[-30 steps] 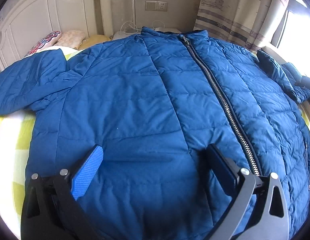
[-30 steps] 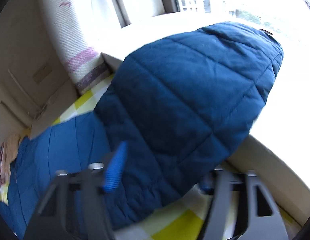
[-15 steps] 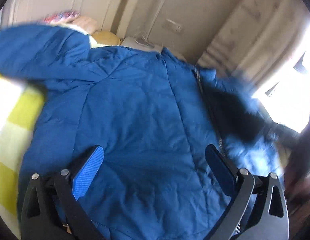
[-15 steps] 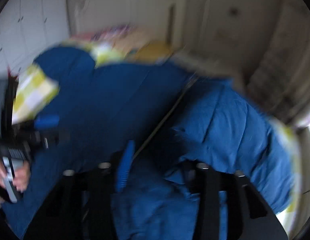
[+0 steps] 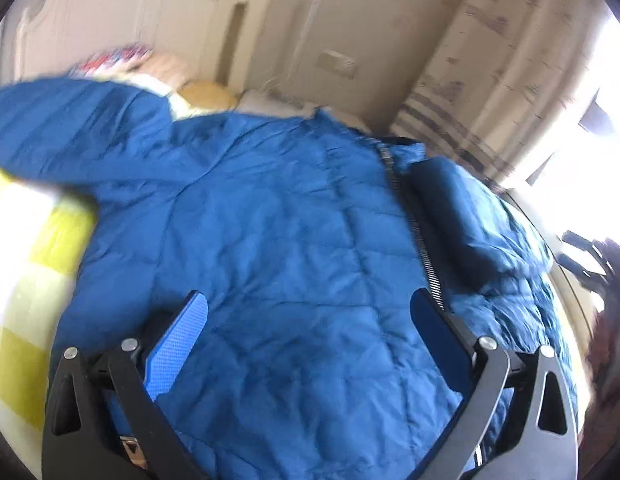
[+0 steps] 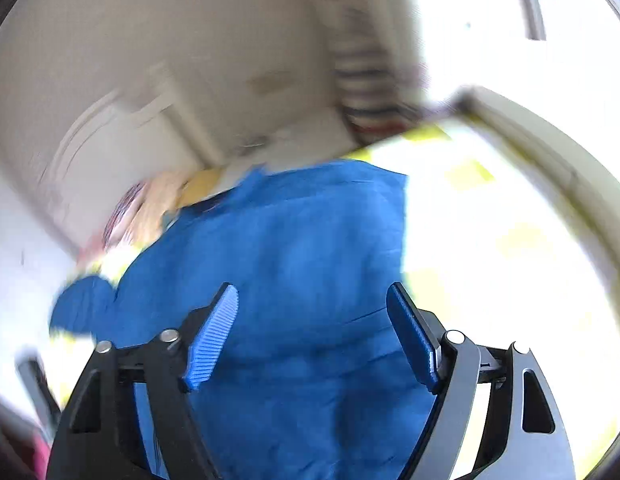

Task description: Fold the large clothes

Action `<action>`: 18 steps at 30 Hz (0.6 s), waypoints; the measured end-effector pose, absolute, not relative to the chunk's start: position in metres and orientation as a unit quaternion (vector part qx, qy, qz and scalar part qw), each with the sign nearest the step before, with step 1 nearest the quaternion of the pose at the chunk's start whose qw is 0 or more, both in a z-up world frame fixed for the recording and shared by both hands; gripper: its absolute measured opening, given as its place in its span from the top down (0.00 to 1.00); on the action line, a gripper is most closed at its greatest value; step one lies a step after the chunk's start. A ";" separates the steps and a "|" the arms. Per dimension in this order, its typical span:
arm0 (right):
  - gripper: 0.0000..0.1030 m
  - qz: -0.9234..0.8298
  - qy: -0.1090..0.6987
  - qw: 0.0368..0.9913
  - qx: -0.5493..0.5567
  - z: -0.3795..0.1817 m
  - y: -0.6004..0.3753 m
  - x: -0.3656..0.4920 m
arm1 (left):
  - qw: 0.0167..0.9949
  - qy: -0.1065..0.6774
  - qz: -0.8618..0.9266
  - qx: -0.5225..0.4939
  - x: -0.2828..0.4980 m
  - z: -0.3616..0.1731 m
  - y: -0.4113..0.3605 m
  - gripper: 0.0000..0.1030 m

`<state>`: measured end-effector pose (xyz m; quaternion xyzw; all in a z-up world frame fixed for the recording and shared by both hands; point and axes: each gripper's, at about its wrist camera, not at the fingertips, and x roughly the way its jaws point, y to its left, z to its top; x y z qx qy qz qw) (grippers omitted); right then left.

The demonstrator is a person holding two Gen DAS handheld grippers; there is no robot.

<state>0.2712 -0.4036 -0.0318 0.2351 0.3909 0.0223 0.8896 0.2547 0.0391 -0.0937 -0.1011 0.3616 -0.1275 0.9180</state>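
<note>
blue puffer jacket (image 5: 293,248) lies flat on the bed (image 5: 33,264), zipper (image 5: 420,240) running away from the left gripper (image 5: 307,328), which hangs spread over its hem; right gripper (image 6: 312,334), jaws just opening, empty, nearer the folded-in sleeve (image 5: 470,216).

Bedroom. White panelled headboard (image 5: 121,24) far left, beige wall w/ socket plate (image 5: 337,65) behind. Striped curtain (image 5: 482,92) far right, bright window (image 5: 590,128) beside it, glare strong. Yellow-white checked bedsheet (image 5: 37,264) near left.

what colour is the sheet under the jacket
Yellow and white checks on the sheet, clearest in the left wrist view, beside the blue jacket.
</note>
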 end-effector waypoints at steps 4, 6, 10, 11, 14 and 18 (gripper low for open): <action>0.39 0.009 0.421 0.880 0.217 -0.048 -0.398 0.308 | 0.913 0.373 -0.158 -0.051 0.254 -0.095 0.017 0.02; 0.75 -0.002 0.413 0.892 0.183 -0.040 -0.381 0.309 | 0.901 0.398 -0.163 -0.047 0.261 -0.101 0.014 0.02; 0.85 0.056 0.320 0.937 0.130 0.012 -0.324 0.293 | 0.897 0.405 -0.160 -0.077 0.266 -0.106 0.024 0.02; 0.85 0.085 0.310 0.940 0.113 0.023 -0.298 0.294 | 0.896 0.405 -0.160 -0.081 0.266 -0.106 0.025 0.02; 0.84 0.180 0.325 0.925 0.078 0.034 -0.223 0.302 | 0.896 0.405 -0.161 -0.083 0.264 -0.106 0.026 0.02; 0.79 0.311 0.383 0.870 0.025 0.022 -0.123 0.315 | 0.895 0.402 -0.167 -0.096 0.264 -0.107 0.030 0.02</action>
